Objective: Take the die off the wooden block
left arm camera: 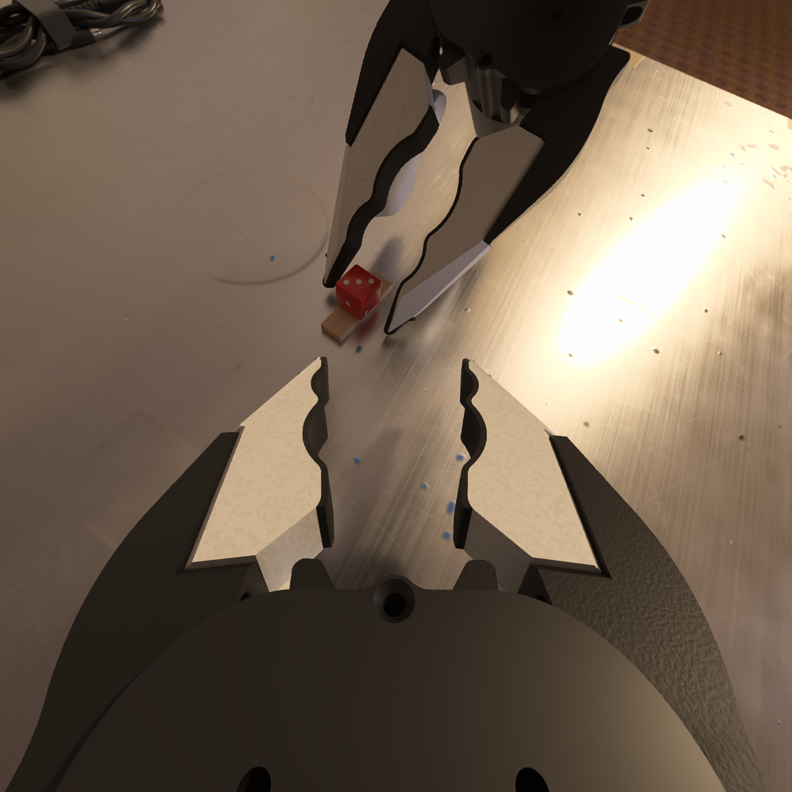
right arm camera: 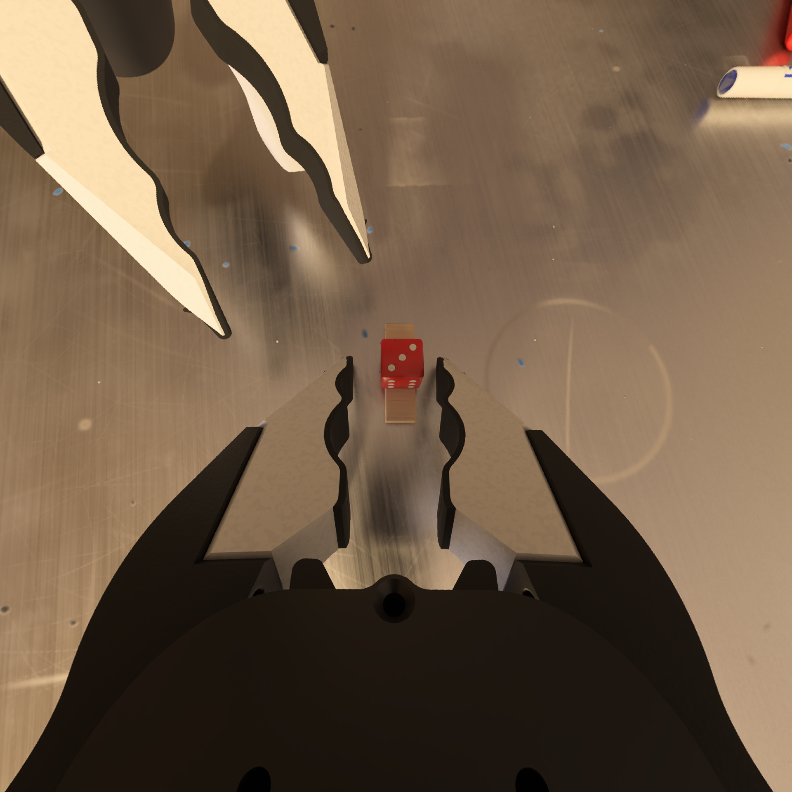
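Observation:
A red die [left arm camera: 358, 291] with white pips sits on a thin flat wooden block [left arm camera: 338, 326] on the brushed metal table [left arm camera: 600, 428]. My right gripper [left arm camera: 359, 306] is open and straddles the die, one fingertip on each side, low over the table. In the right wrist view the die [right arm camera: 401, 362] lies on the block [right arm camera: 400, 409] between my right gripper's [right arm camera: 393, 363] open fingertips, with a gap on both sides. My left gripper [left arm camera: 393, 365] is open and empty, a short way in front of the block. It also shows in the right wrist view [right arm camera: 295, 295], raised, at the upper left.
A bundle of dark cable [left arm camera: 64, 30] lies at the far left corner. A white tube with a blue end [right arm camera: 754, 81] and something red [right arm camera: 786, 34] lie at the right edge. The table's far edge [left arm camera: 707, 85] meets brown floor.

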{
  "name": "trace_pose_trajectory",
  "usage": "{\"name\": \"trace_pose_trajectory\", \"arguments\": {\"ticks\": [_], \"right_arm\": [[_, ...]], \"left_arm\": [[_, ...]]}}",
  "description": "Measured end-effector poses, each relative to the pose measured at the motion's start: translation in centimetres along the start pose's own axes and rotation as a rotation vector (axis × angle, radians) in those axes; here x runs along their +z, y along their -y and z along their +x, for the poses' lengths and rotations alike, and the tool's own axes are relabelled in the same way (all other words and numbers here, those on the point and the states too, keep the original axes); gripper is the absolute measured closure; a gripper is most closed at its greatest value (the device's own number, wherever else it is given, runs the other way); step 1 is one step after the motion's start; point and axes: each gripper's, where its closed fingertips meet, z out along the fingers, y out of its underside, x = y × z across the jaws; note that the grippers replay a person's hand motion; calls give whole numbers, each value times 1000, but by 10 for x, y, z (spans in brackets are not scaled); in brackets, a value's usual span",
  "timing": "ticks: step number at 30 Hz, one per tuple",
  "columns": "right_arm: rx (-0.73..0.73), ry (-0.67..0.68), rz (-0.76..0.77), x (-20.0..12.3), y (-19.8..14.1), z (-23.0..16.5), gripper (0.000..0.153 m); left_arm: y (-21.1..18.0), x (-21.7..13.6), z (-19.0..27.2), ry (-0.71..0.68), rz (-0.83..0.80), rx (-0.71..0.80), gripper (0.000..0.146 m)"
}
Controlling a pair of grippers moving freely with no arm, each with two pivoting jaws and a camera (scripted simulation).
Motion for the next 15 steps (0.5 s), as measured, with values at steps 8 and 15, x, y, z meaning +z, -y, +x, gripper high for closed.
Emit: {"name": "trace_pose_trajectory", "arguments": {"ticks": [8, 15], "right_arm": [[-4, 3, 1, 0, 0, -1, 114], [-5, 6, -1, 0, 0, -1, 114]], "left_arm": [[-4, -3, -7, 26, -11, -13, 83], [-12, 4, -7, 5, -81, -37, 77]]}}
